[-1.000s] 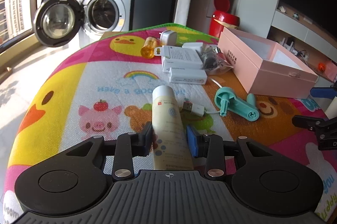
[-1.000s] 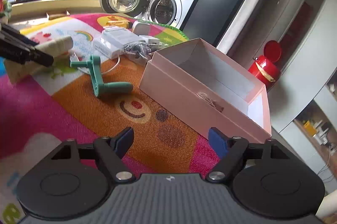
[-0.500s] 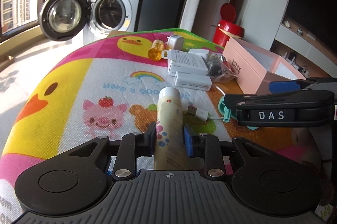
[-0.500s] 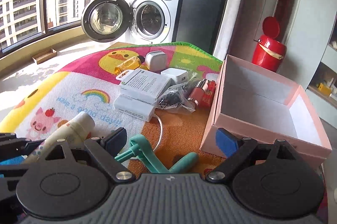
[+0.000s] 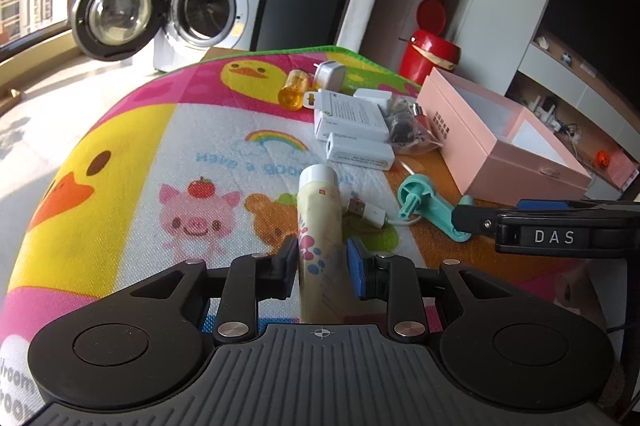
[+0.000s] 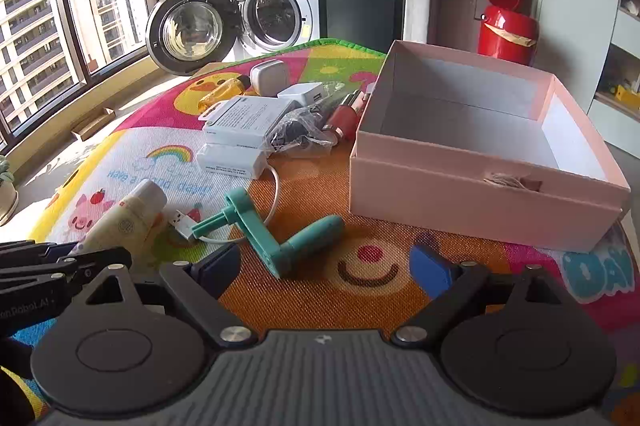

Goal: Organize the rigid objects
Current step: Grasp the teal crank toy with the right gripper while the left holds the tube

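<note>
My left gripper [image 5: 322, 258] is shut on the lower half of a cream lotion tube [image 5: 320, 209], whose cap points away over the cartoon play mat [image 5: 120, 161]. The right wrist view shows the same tube [image 6: 128, 218] at the left, with the left gripper's fingers [image 6: 60, 262] on it. My right gripper [image 6: 324, 266] stands open just above the mat, and a teal crank-shaped tool [image 6: 280, 238] lies right in front of its left finger. An open pink box [image 6: 480, 193] stands to the right, holding only a small scrap.
Two white boxes [image 6: 244, 117], a USB cable [image 6: 184, 222], a bag of dark parts [image 6: 300, 129], red tubes [image 6: 346, 113], a white charger [image 5: 329, 73] and an amber bottle [image 5: 294, 91] crowd the mat's far side. Behind are a red bin [image 6: 506, 25] and an open washing machine [image 6: 272, 13].
The left jaws have closed onto the cream tube. The right gripper has rolled level and swung left from the pink box towards the teal tool, entering the left wrist view.
</note>
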`<act>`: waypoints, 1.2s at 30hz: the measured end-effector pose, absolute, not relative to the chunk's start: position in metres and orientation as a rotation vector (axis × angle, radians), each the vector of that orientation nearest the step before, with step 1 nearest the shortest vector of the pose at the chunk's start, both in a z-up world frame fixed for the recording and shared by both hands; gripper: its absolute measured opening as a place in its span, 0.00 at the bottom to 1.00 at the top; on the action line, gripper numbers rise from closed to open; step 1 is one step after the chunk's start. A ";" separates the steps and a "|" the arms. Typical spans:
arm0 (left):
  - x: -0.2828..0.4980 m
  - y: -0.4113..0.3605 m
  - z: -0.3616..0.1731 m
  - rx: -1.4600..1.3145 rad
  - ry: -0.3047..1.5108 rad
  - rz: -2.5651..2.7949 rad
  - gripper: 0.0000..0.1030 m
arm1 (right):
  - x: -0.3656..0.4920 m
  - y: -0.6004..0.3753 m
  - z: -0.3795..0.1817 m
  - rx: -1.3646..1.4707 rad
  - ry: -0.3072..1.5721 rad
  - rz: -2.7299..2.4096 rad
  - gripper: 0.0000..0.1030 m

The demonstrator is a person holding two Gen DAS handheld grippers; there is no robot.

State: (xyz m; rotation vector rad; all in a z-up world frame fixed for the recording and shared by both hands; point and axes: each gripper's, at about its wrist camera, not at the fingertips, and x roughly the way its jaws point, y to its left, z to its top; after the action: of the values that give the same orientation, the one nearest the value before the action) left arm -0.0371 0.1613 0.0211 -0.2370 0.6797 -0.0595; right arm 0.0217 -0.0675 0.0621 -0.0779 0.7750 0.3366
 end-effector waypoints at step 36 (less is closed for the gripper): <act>-0.035 0.164 0.019 -0.195 0.704 -0.087 0.33 | 0.019 0.016 0.057 -0.365 0.590 0.417 0.22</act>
State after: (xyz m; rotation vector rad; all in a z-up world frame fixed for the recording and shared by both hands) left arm -0.0346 0.1639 0.0186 -0.1951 0.7039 -0.0868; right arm 0.0190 0.0155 0.0573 -0.3647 0.5897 0.4173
